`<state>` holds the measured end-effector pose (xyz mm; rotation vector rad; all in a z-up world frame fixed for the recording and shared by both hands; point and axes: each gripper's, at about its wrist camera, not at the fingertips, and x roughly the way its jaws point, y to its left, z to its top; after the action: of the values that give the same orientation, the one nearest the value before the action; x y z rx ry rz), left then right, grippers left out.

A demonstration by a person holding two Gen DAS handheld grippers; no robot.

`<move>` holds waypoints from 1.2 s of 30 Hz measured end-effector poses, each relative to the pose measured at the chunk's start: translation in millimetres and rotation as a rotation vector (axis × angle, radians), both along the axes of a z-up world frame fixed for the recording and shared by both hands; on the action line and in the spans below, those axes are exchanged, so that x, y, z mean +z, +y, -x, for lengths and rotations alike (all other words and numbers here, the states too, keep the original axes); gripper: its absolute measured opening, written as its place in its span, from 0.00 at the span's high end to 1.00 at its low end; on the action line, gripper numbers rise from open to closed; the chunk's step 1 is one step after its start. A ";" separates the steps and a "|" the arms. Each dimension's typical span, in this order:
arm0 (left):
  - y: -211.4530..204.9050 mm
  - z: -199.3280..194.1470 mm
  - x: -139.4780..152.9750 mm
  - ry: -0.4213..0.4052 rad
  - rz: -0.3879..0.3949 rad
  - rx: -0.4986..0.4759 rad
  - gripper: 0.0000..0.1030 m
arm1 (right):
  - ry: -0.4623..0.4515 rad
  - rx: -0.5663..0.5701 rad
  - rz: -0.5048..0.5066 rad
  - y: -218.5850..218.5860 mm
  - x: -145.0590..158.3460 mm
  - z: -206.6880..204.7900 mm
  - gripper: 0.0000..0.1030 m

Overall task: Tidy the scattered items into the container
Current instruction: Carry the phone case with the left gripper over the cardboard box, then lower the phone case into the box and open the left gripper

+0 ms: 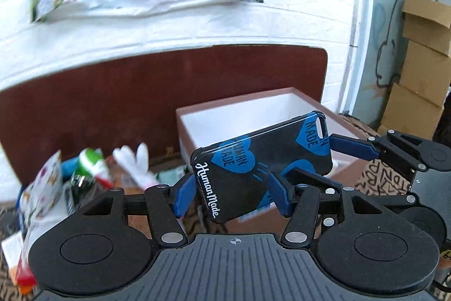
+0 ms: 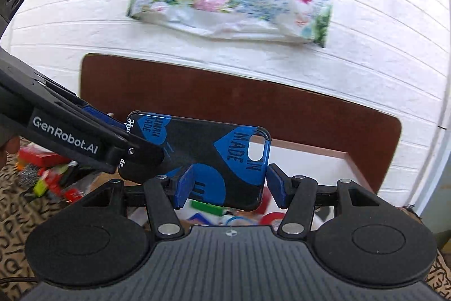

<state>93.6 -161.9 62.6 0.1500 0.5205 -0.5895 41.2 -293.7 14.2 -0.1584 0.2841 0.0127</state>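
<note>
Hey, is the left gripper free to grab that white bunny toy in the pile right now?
Probably not: the left gripper is shut on the phone case, shared with the right gripper; the bunny toy lies beyond.

Black phone case [image 1: 262, 160] with blue hearts is up in the air, tilted, just above the open white-lined box [image 1: 253, 109].
</note>
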 end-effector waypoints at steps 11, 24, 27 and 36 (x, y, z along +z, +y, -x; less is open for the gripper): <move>-59.6 -58.0 -33.8 0.071 -0.045 -0.024 0.32 | 0.038 -0.075 -0.044 -48.8 -23.1 -36.1 0.40; -53.3 -75.9 -60.2 0.100 -0.011 0.037 0.00 | 0.046 -0.155 -0.094 -62.2 -54.9 -50.7 0.07; -48.5 -78.1 -66.0 0.137 -0.003 0.049 0.00 | 0.066 -0.154 -0.085 -57.5 -59.8 -49.0 0.04; -36.0 -66.5 -59.1 0.132 0.015 0.056 0.00 | 0.054 -0.154 -0.087 -49.1 -51.2 -38.9 0.02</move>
<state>160.1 -197.8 3.5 0.0822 0.6461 -0.5507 80.1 -342.8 -37.1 -0.0495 0.3484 -0.1235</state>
